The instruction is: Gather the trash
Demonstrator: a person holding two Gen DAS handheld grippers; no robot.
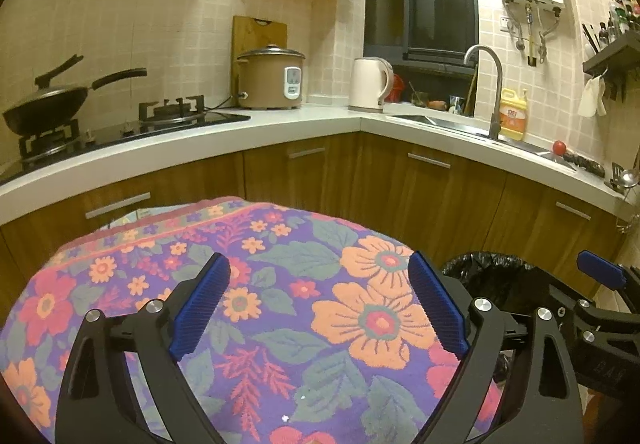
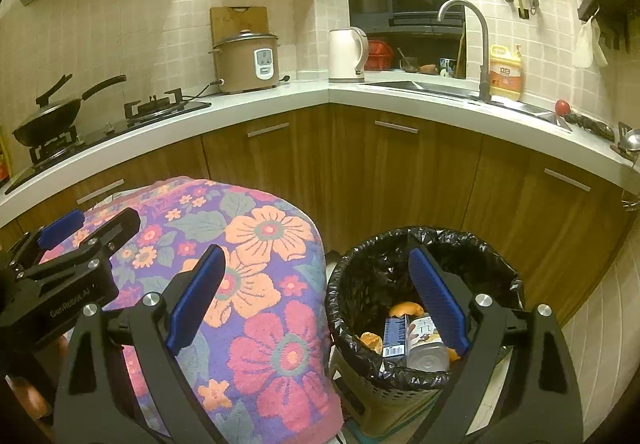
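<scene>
Right wrist | both fingers apart, empty | bin contents partly hidden behind right fingers

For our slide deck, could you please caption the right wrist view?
Open right tongs hover over a lined bin holding a carton and can, beside a floral towel.

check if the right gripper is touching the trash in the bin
Apart. The right wrist view shows the right gripper open and empty above the bin, the trash lying well below.
</scene>
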